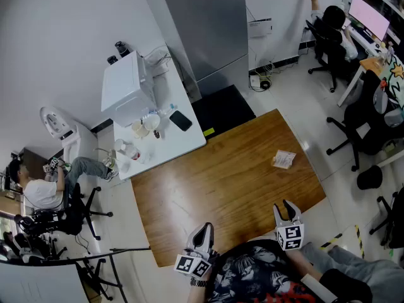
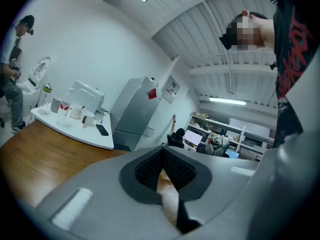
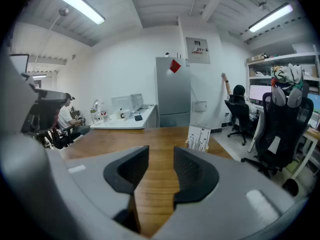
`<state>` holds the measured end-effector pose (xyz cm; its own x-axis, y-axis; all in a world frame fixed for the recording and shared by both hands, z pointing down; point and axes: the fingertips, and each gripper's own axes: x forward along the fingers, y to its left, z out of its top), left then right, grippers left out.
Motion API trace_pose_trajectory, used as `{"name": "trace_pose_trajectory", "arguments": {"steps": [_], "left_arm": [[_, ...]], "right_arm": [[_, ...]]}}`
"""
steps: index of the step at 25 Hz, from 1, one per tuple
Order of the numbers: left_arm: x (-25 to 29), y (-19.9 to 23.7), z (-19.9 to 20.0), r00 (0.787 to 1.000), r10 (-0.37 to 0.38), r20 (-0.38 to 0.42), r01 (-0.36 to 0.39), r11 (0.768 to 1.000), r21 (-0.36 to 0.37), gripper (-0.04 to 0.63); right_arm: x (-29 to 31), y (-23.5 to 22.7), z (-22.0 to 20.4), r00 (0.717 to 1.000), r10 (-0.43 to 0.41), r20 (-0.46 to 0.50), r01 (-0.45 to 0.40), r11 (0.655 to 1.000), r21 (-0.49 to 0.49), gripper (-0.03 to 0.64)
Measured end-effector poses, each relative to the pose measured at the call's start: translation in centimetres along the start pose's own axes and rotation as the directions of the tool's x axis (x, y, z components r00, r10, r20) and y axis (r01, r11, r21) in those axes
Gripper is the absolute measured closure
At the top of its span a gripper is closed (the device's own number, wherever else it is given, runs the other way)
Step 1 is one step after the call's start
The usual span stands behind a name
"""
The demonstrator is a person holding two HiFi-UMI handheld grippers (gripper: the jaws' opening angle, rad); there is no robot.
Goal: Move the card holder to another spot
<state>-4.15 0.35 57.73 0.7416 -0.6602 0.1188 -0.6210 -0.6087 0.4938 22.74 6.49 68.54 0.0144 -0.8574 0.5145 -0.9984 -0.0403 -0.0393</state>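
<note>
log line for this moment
card holder: on table, untouched | left gripper: shut, empty | right gripper: open, empty

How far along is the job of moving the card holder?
Nothing looks done yet: the card holder stands untouched on the wooden table. In hand: nothing; the right gripper is open and empty, facing it, the left gripper shut. Still to do: reach, grip, lift and set it elsewhere.

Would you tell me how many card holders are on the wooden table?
1: the card holder stands near the right edge of the wooden table, ahead of the right gripper. None appears hidden.
</note>
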Motion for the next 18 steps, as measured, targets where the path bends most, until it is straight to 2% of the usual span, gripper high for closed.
{"name": "trace_pose_trajectory", "arguments": {"steps": [2, 5, 8, 13, 18], "left_arm": [[-0.3, 0.3, -0.3, 0.999, 0.01, -0.035, -0.01, 1.0, 0.027, 0.578], [-0.7, 0.9, -0.5, 0.998, 0.04, -0.054, -0.038, 0.999, 0.036, 0.579], [-1.3, 1.3, -0.5, 0.996, 0.069, -0.052, -0.067, 0.997, 0.048, 0.579], [-2.6, 2.1, -0.5, 0.982, 0.176, -0.072, -0.172, 0.983, 0.057, 0.581], [-3.1, 0.9, -0.8, 0.987, 0.133, -0.094, -0.122, 0.986, 0.116, 0.582]], "right_arm": [[0.5, -0.4, -0.9, 1.0, -0.013, -0.004, 0.013, 0.999, 0.032, 0.44], [2.0, -2.2, -2.1, 0.998, -0.056, -0.008, 0.056, 0.997, 0.06, 0.448], [4.4, -4.5, -3.1, 0.996, -0.077, -0.049, 0.081, 0.992, 0.096, 0.357], [8.9, -8.1, -4.1, 0.99, -0.107, -0.09, 0.117, 0.986, 0.119, 0.308], [13.4, -10.7, -4.5, 0.982, -0.146, -0.122, 0.163, 0.975, 0.148, 0.259]]}}
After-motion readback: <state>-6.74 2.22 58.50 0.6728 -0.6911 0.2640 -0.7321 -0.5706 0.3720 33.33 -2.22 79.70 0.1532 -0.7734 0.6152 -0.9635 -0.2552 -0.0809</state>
